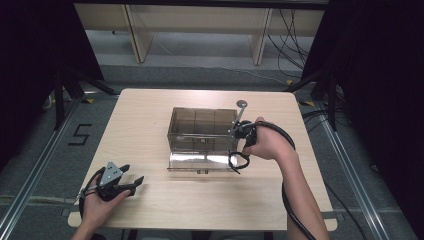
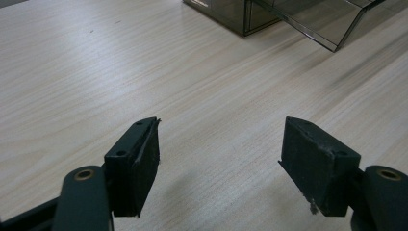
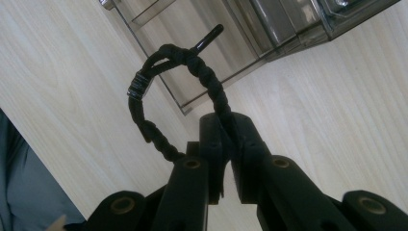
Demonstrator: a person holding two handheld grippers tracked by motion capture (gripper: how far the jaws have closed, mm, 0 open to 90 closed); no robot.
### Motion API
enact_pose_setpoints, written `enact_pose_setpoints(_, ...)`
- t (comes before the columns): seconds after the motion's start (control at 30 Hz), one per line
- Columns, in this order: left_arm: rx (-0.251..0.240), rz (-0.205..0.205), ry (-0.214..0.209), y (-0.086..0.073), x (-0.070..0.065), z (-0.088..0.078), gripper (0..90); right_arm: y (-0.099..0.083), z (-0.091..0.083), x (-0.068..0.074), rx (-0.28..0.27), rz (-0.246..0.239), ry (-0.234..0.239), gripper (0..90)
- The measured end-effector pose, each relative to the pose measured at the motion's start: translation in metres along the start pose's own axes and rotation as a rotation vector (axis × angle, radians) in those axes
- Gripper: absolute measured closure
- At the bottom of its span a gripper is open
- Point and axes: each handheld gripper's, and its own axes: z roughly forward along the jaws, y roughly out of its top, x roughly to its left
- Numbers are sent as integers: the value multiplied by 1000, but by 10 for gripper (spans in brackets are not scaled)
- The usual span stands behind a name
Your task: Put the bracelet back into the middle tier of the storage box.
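A smoky clear plastic organizer box (image 1: 200, 131) with compartments stands mid-table, its lid (image 1: 202, 161) folded down toward me. My right gripper (image 3: 226, 126) is shut on a black braided bracelet (image 3: 168, 86) with a small metal bead; the loop hangs free above the open lid (image 3: 192, 48). In the high view the right gripper (image 1: 241, 134) sits at the box's right front corner, the bracelet (image 1: 239, 161) dangling below it. My left gripper (image 1: 134, 176) rests near the table's front left corner, open, with bare wood between its fingers (image 2: 134, 163).
The light wooden table (image 1: 150, 115) has free room on the left and at the front. A thin rod with a round disc (image 1: 241, 105) rises by the box's right rear corner. Black cables trail off the right side. Dark curtains flank the table.
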Motion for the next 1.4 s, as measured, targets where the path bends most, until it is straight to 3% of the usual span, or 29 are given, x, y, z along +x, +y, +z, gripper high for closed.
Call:
enact_pose_setpoints(0.13,-7,-7,-7,0,-1,0,294,2,1,-1,0,-3,8,848)
enact_pose_setpoints(0.17,-8,-7,-6,0,-1,0,294,4,0,2,10,28,4,847)
enact_pose_setpoints(0.23,-6,-7,-6,0,-1,0,294,5,0,0,0,6,13,848)
enact_pose_setpoints(0.33,-8,8,-3,0,0,0,294,7,0,0,8,23,6,848)
enact_pose_setpoints(0.43,-4,8,-3,0,0,0,294,8,2,-2,1,1,11,848)
enact_pose_setpoints(0.5,-2,-5,-7,0,-1,0,294,8,2,-2,1,3,12,848)
enact_pose_setpoints(0.6,-7,9,-4,0,0,0,294,11,2,-1,7,29,7,848)
enact_pose_setpoints(0.7,-4,10,-3,0,-1,0,294,12,4,-2,-3,4,7,848)
enact_pose_setpoints(0.73,-5,10,-2,0,0,0,294,13,4,-1,0,24,8,847)
enact_pose_setpoints(0.8,-7,9,-4,0,0,0,294,14,5,-3,-5,-4,5,848)
enact_pose_setpoints(0.93,-3,10,-5,0,0,0,294,17,6,-1,4,23,14,848)
enact_pose_setpoints(1.0,-5,10,-4,0,0,0,294,17,8,-3,-8,-2,10,847)
enact_pose_setpoints(1.07,-5,8,-3,0,-1,0,294,19,9,-2,2,20,3,847)
enact_pose_setpoints(1.23,-5,10,-4,0,-1,0,294,22,12,-3,-6,1,11,848)
enact_pose_setpoints(1.4,-7,10,-5,0,0,0,294,26,14,-1,2,28,5,847)
